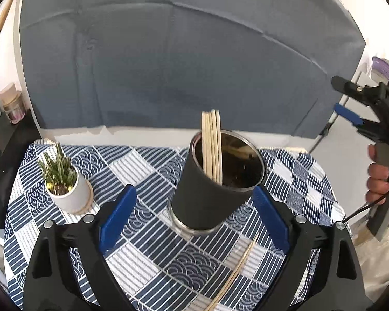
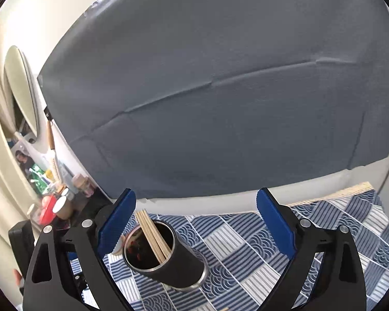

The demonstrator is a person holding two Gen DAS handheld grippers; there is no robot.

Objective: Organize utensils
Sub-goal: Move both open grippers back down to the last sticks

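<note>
A black cylindrical holder (image 1: 207, 197) with a metal rim stands on the blue-and-white patterned tablecloth (image 1: 140, 160), with several wooden chopsticks (image 1: 211, 142) upright in it. One loose chopstick (image 1: 236, 272) lies on the cloth near me. My left gripper (image 1: 194, 194) is open wide, with the holder standing between and ahead of its blue pads, which do not press on it. In the right wrist view the holder (image 2: 181, 267) and its chopsticks (image 2: 153, 233) sit low and left of my right gripper (image 2: 195, 194), which is open and empty. The left wrist view shows the right gripper (image 1: 335, 94) raised at the right edge, held by a hand (image 1: 378, 178).
A small succulent in a white pot (image 1: 67, 184) stands at the cloth's left side. A grey backdrop board (image 1: 181, 64) rises behind the table. Jars and bottles (image 2: 54, 207) crowd a dark shelf to the left. The cloth's fringed far edge (image 2: 350, 191) shows at the right.
</note>
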